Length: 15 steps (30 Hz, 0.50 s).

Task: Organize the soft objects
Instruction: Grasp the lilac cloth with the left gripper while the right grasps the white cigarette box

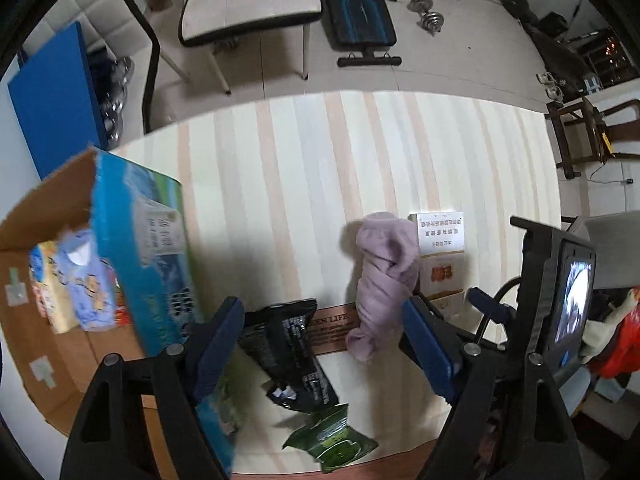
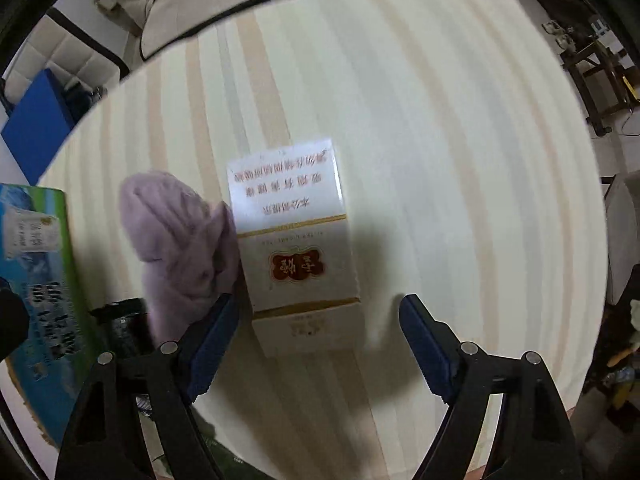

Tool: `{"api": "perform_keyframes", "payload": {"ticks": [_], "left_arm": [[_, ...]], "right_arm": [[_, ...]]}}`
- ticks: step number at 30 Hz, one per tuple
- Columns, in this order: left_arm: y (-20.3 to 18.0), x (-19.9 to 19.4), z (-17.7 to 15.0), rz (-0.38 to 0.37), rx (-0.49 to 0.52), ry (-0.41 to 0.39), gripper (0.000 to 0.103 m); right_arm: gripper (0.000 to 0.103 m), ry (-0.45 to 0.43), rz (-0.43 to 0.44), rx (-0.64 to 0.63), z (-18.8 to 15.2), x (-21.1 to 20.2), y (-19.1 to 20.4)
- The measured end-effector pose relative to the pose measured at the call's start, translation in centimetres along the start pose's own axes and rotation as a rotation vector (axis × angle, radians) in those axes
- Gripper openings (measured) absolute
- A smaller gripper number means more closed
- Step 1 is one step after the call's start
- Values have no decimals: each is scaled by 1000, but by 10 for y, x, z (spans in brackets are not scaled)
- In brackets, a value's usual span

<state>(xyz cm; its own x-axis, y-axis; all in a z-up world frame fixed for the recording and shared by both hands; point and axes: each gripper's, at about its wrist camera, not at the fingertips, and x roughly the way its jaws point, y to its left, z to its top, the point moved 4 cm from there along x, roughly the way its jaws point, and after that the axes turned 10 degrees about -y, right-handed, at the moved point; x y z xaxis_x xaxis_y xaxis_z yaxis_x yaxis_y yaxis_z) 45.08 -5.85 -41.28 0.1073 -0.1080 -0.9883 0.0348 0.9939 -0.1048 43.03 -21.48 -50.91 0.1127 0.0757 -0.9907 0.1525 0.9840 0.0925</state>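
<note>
A twisted lilac cloth (image 1: 382, 280) lies on the striped table, against a white carton (image 1: 442, 256). My left gripper (image 1: 320, 344) is open above a black packet (image 1: 288, 352), with the cloth just inside its right finger. A green packet (image 1: 332, 440) lies near the table's front edge. An open cardboard box (image 1: 72, 280) at the left holds a light blue packet (image 1: 86, 280) and other packs. My right gripper (image 2: 320, 344) is open, just short of the white carton (image 2: 296, 248); the lilac cloth (image 2: 184, 240) lies by its left finger.
The box's blue printed wall (image 2: 36, 276) stands at the left. A brown card (image 1: 334, 328) lies under the cloth. A chair (image 1: 248, 4), a bench (image 1: 356, 12) and dumbbells (image 1: 428, 12) are on the floor beyond the table. The right gripper's body (image 1: 560, 300) is at the right.
</note>
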Motion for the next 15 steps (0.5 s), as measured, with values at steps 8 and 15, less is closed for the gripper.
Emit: {"api": "perform_keyframes", "payload": {"ticks": [8,15], "left_arm": [[-36,39,-7,-9,58,86,81],[-69,87,-19,61,168,180,81]], "right_arm": [[63,-9,-40,38,-18,-5,-45],[63,38,-55,104,-54,-14,-106]]}}
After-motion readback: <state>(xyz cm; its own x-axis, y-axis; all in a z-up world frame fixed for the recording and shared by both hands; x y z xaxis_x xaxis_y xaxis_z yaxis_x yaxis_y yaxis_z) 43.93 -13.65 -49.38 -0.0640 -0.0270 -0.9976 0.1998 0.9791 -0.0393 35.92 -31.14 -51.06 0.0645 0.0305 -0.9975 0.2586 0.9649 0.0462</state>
